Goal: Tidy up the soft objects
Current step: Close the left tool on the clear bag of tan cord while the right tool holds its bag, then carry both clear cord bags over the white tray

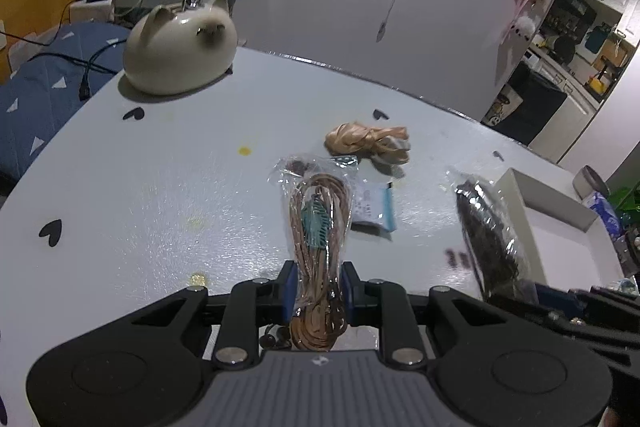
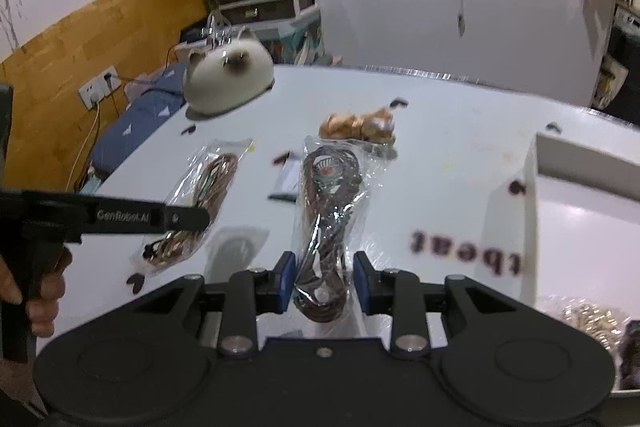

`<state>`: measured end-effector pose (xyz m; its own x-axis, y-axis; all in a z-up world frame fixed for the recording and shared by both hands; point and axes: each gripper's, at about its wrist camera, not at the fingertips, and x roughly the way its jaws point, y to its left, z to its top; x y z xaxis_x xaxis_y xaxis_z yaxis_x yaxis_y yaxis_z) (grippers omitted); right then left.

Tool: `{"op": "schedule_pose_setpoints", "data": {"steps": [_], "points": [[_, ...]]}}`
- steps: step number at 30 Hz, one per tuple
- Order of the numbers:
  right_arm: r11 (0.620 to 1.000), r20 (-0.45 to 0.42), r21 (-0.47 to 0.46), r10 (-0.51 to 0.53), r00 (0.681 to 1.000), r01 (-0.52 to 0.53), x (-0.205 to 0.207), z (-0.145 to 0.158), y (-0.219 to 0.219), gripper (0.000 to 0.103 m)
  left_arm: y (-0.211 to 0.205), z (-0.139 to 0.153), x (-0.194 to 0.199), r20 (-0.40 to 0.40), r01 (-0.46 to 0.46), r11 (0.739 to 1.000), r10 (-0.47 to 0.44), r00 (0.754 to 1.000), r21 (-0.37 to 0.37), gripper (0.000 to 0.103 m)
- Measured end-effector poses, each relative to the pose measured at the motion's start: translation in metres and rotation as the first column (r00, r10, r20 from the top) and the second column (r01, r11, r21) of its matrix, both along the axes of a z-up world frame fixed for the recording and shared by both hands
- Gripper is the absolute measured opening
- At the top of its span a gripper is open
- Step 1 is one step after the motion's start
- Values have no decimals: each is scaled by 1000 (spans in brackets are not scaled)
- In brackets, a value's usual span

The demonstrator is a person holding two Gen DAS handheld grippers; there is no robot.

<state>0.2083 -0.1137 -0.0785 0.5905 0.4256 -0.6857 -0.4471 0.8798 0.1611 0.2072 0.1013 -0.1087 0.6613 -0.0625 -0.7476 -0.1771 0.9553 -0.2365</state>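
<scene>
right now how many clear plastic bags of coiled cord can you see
2. The clear bag of tan cord sits between the left gripper fingers; the clear bag of dark brown cord sits between the right gripper fingers. More may be hidden in the white box.

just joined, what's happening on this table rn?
A person is sorting bagged cords with two handheld grippers. The left gripper has its jaws closed on a clear bag of tan cord; the right gripper grips a clear bag of dark brown cord. Both bags still look to be at the white table. A loose beige ribbon bundle waits further back, near a cat-shaped plush. The white box on the right already holds some items.
</scene>
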Motion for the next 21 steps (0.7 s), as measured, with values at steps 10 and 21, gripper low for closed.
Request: {"op": "schedule_pose_setpoints", "data": {"steps": [10,21], "points": [[998,66,62,-37,997,33,-14,20,-49,32,-39,23,-15,55,5,1000,-6,998,16,24],[994,78,95,-63,995,55,-11,33,-133,32,-122,43,-11,79,19,999,-21,997,26,24]]}}
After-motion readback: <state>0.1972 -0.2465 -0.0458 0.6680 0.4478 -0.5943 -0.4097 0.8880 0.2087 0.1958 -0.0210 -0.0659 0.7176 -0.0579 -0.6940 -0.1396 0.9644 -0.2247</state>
